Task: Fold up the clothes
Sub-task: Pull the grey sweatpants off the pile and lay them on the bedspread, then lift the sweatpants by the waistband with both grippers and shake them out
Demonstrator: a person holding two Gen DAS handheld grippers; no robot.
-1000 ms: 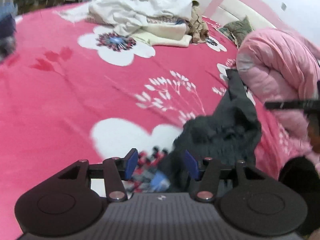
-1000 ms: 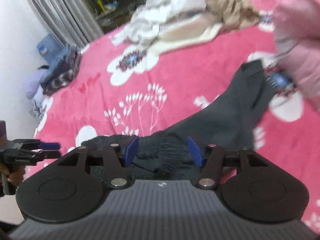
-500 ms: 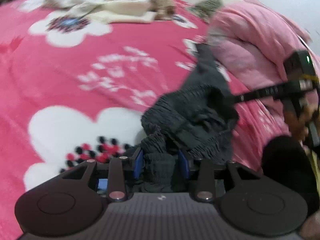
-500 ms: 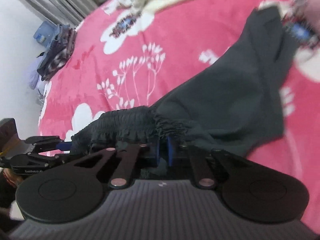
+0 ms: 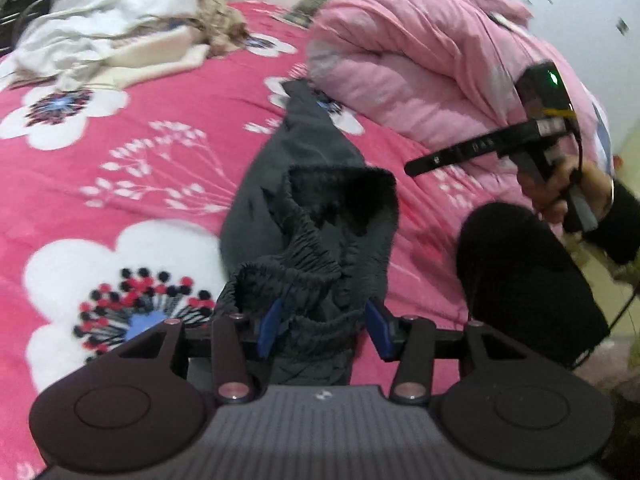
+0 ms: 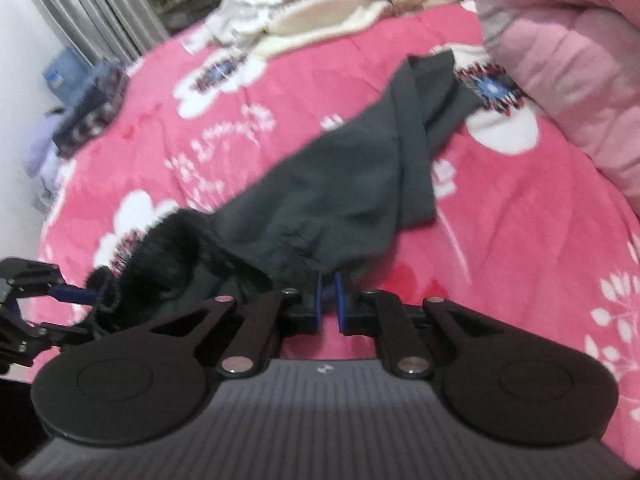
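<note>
Dark grey fleece-lined trousers (image 5: 304, 160) lie on the pink flowered bedspread (image 5: 120, 176), legs pointing away. Their gathered waistband stands bunched between the blue pads of my left gripper (image 5: 323, 330), which touch it on both sides while the jaws are opening. In the right wrist view the trousers (image 6: 340, 184) stretch from the left gripper (image 6: 80, 312) at the far left across to my right gripper (image 6: 328, 280). Its pads stand a narrow slit apart and are opening, their tips pinching the waist edge, with wrinkles running to them. The right gripper (image 5: 412, 166) also shows beside the waist's far corner.
A rolled pink quilt (image 5: 420, 52) lies at the right, touching the trouser cuffs. A heap of white and beige clothes (image 5: 120, 32) sits at the far side. Folded dark clothes (image 6: 88, 108) rest at the left edge by a curtain. A black-clad knee (image 5: 520, 272) is near right.
Both grippers closed on the trousers' waist. The left one slid right onto the waistband. The right one shifted right, so the waist now stretches between them, and its pads show a slit again.
</note>
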